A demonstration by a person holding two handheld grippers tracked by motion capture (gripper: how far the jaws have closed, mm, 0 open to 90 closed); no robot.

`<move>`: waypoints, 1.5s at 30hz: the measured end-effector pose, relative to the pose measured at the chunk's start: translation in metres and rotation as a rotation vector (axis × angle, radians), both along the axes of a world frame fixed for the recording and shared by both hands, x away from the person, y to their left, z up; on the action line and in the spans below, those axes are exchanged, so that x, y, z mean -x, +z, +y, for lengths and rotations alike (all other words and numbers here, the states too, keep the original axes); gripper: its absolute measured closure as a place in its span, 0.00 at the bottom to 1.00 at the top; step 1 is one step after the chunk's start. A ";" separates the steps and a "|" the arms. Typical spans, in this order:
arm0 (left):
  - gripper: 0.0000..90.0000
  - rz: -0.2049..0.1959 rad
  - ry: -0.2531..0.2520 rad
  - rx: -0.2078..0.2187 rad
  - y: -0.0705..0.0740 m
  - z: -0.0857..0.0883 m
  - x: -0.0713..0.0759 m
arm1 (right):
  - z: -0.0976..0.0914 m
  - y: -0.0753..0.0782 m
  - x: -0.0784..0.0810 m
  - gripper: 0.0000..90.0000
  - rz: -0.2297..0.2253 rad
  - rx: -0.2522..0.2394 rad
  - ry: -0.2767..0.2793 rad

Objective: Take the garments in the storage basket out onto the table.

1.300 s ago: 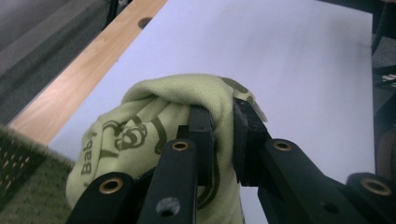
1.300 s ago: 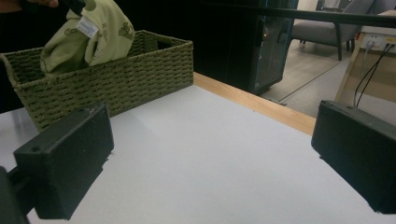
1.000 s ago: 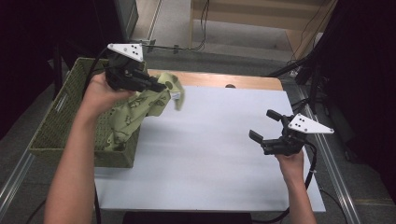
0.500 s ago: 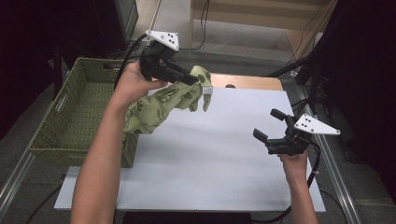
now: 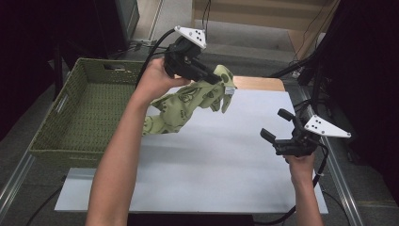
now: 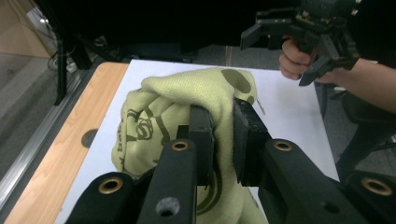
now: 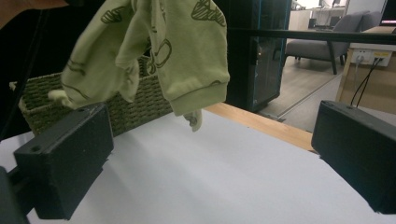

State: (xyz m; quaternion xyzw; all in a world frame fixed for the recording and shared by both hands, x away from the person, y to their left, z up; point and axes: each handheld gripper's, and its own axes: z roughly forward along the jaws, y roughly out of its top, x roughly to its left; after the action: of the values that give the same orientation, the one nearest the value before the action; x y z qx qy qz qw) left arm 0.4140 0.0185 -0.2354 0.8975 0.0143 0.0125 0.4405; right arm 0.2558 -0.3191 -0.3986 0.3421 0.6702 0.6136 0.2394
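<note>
High view: woven basket (image 5: 80, 113) sits left of white board (image 5: 211, 160).

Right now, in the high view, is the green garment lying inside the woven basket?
No: the green garment hangs from the left claw above the white table, beside the woven basket.
</note>
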 end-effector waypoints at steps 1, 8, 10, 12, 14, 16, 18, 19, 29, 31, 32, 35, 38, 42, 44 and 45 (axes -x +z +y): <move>0.90 0.003 -0.005 0.010 0.000 -0.003 0.000 | 0.000 0.000 0.000 0.00 -0.002 -0.002 -0.001; 0.90 0.008 -0.012 0.007 -0.012 -0.014 -0.002 | -0.002 0.001 0.001 0.00 -0.001 -0.003 -0.004; 0.90 0.016 -0.007 0.016 -0.016 -0.016 -0.004 | -0.002 0.001 0.001 0.00 -0.007 -0.002 -0.004; 0.90 0.031 -0.006 0.032 -0.019 -0.019 -0.006 | -0.003 0.001 0.001 0.00 -0.003 -0.006 -0.006; 0.90 0.024 -0.007 0.046 -0.017 -0.024 -0.005 | -0.004 0.001 0.001 0.00 -0.007 -0.008 -0.008; 0.90 0.020 -0.014 0.060 -0.014 -0.030 -0.004 | -0.005 0.001 0.001 0.00 -0.009 -0.012 -0.009; 0.90 0.017 -0.025 0.068 -0.010 -0.036 -0.003 | -0.005 0.001 0.002 0.00 -0.010 -0.014 -0.010; 0.90 0.014 -0.032 0.070 -0.008 -0.040 -0.002 | -0.005 0.001 0.002 0.00 -0.005 -0.015 -0.011; 0.89 0.036 -0.033 0.054 -0.021 -0.048 -0.006 | -0.010 0.003 0.004 0.00 -0.020 -0.025 -0.014; 0.89 0.049 -0.028 0.044 -0.030 -0.047 -0.007 | -0.011 0.003 0.004 0.00 -0.020 -0.028 -0.016; 0.89 0.054 -0.030 0.038 -0.034 -0.047 -0.007 | -0.011 0.003 0.004 0.00 -0.019 -0.030 -0.018; 0.89 0.074 -0.029 0.014 -0.054 -0.045 -0.009 | -0.011 0.002 0.003 0.00 -0.011 -0.029 -0.019; 0.89 0.106 -0.029 0.019 -0.070 -0.043 -0.011 | -0.011 0.002 0.003 0.00 -0.013 -0.027 -0.016; 0.89 0.130 -0.029 0.051 -0.088 -0.038 -0.015 | -0.010 0.002 0.003 0.00 -0.011 -0.027 -0.016; 0.89 0.130 -0.024 0.058 -0.095 -0.037 -0.015 | -0.011 0.002 0.003 0.00 -0.010 -0.027 -0.017; 0.89 0.126 -0.026 0.054 -0.098 -0.036 -0.014 | -0.011 0.001 0.003 0.00 -0.011 -0.027 -0.017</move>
State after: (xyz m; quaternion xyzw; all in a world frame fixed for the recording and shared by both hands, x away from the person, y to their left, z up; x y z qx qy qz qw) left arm 0.4285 -0.0179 -0.3333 0.8845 0.0308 -0.0501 0.4628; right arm 0.2532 -0.3298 -0.3971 0.3476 0.6575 0.6225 0.2436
